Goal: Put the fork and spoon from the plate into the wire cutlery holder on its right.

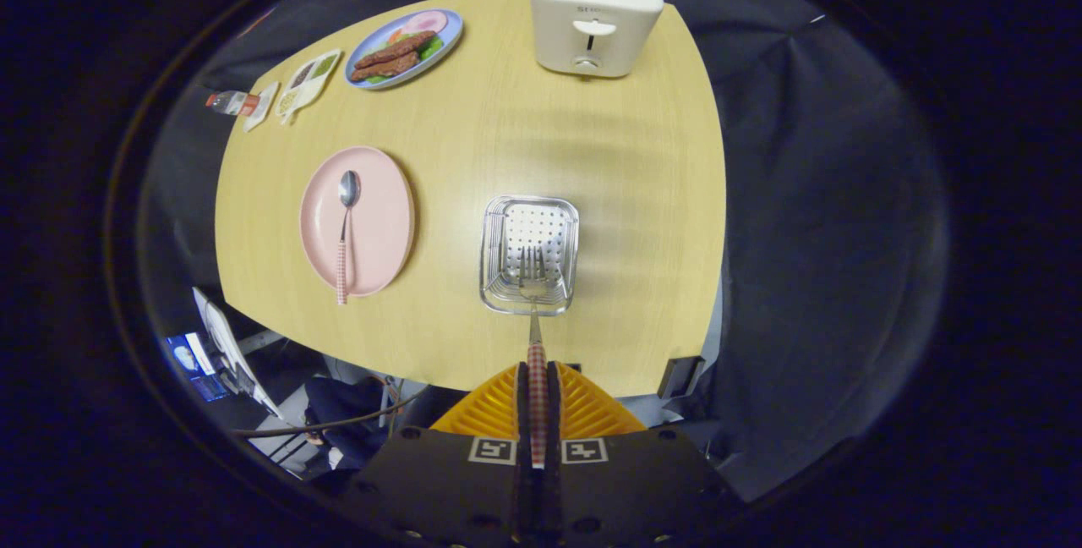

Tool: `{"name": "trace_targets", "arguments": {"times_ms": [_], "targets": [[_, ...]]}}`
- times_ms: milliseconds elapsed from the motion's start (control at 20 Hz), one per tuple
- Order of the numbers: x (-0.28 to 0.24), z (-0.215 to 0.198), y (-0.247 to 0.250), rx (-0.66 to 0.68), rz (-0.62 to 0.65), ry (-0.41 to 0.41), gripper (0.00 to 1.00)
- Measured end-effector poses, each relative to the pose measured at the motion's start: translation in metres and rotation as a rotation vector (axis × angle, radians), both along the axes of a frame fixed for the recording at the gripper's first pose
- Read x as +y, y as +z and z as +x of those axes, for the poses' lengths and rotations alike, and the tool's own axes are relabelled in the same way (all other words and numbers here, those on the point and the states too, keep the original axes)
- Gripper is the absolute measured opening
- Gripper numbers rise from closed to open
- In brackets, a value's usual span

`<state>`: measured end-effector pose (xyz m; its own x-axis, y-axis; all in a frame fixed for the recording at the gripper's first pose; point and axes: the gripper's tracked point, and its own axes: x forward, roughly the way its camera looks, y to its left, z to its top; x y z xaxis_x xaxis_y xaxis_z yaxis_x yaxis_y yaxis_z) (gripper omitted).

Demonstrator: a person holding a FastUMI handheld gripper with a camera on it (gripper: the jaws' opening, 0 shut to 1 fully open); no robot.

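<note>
My gripper (538,387) is shut on the checked handle of the fork (535,337), held high above the table. The fork's tines point down over the near part of the wire cutlery holder (530,254), which stands just ahead of the fingers. Whether the tines are inside the holder or above it I cannot tell. To the holder's left lies the pink plate (376,231) with the spoon (345,227) on it, bowl away from me, its checked handle reaching over the plate's near rim.
A white toaster (594,15) with two bread slices stands at the table's far side. A blue plate of food (406,49), a small divided dish (308,81) and a bottle (232,102) sit at the far left. The wooden table's (592,193) near edge is just below the holder.
</note>
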<state>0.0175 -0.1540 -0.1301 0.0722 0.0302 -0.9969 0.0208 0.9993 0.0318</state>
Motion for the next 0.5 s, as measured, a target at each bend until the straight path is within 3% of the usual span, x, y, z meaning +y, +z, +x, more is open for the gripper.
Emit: {"name": "trace_targets", "arguments": {"times_ms": [300,350,500], "targets": [[-0.001,0.030,0.000,-0.041,0.001,-0.017,0.12],[0.000,0.031,0.001,-0.053,-0.001,-0.016,0.23],[0.003,0.034,0.008,-0.100,0.012,-0.012,0.42]]}}
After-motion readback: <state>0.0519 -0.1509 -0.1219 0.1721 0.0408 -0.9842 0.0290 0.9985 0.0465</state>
